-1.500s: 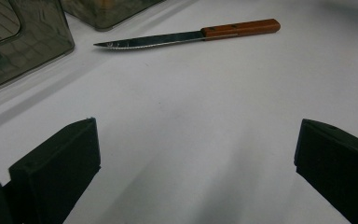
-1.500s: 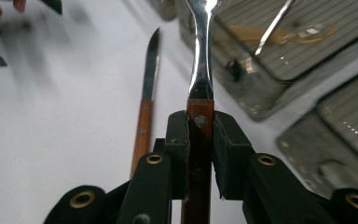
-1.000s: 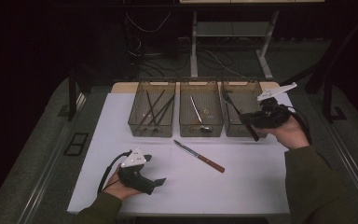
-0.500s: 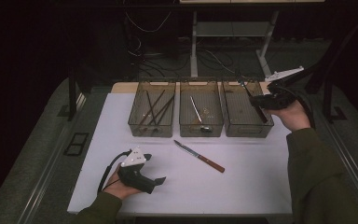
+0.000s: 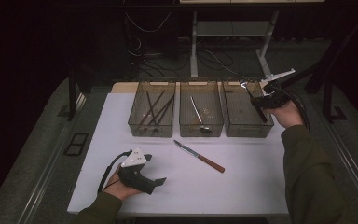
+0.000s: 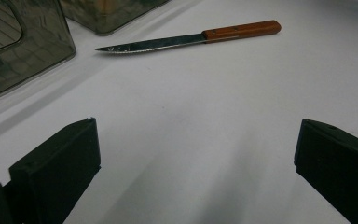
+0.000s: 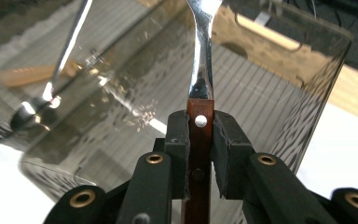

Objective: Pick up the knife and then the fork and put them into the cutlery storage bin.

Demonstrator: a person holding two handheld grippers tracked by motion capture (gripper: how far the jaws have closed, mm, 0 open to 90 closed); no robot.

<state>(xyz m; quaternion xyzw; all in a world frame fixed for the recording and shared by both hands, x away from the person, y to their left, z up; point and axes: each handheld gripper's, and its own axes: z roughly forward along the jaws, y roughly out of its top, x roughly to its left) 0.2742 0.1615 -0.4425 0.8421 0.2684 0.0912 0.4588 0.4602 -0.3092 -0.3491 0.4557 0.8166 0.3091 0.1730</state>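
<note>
My right gripper is shut on the wooden handle of a metal utensil, held over the right-hand clear bin. In the right gripper view the pads clamp the brown handle, and the shiny shaft of the utensil points into the bin; its head is cut off by the frame. A wood-handled knife lies on the white mat in front of the middle bin. My left gripper rests open on the mat, left of the knife, with nothing between its jaws.
Three smoky clear bins stand in a row at the back of the mat. The left bin holds several dark sticks. The middle bin holds a metal utensil. Dark table edges flank the mat.
The right gripper has carried the utensil from the front right corner of the right bin up and back over that bin. The left gripper and the knife have stayed put.
</note>
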